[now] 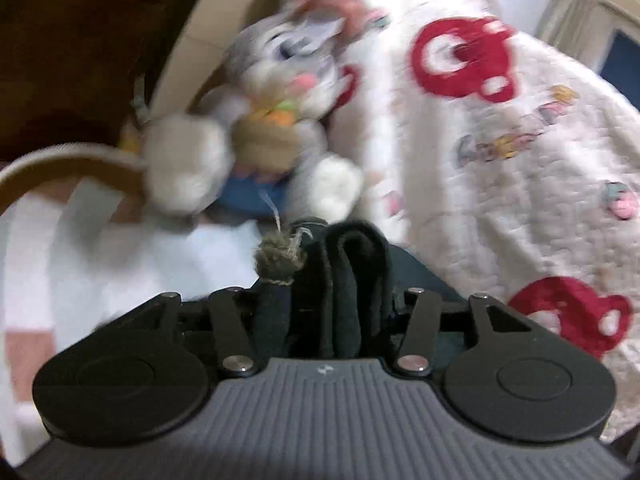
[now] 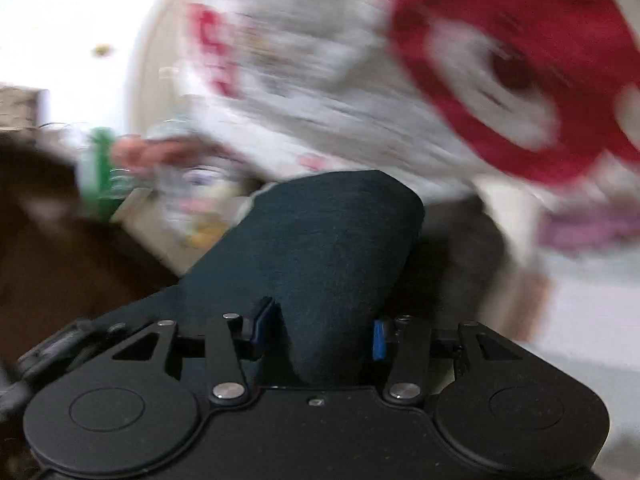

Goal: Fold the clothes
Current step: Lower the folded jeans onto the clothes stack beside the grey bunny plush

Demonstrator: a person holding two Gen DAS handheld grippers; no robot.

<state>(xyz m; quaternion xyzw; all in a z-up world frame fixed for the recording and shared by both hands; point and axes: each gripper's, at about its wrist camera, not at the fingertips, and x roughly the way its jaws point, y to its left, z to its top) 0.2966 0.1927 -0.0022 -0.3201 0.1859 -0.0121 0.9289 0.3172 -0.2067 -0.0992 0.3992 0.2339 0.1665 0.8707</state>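
Note:
A dark navy garment (image 1: pixel 344 280) is bunched in thick folds between the fingers of my left gripper (image 1: pixel 340 292), which is shut on it. A grey-brown fuzzy pompom on a cord (image 1: pixel 280 258) hangs at the garment's left side. In the right wrist view the same dark garment (image 2: pixel 320 240) rises as a broad hump out of my right gripper (image 2: pixel 320 332), which is shut on it, the blue pads (image 2: pixel 378 340) pressing its sides. Both views are blurred by motion.
A white quilted blanket with red prints (image 1: pixel 500 160) lies ahead and to the right on the bed. A grey plush rabbit (image 1: pixel 276 92) sits at the headboard (image 1: pixel 208 40). Dark wooden furniture (image 2: pixel 60 248) and blurred bottles (image 2: pixel 104 164) stand left in the right wrist view.

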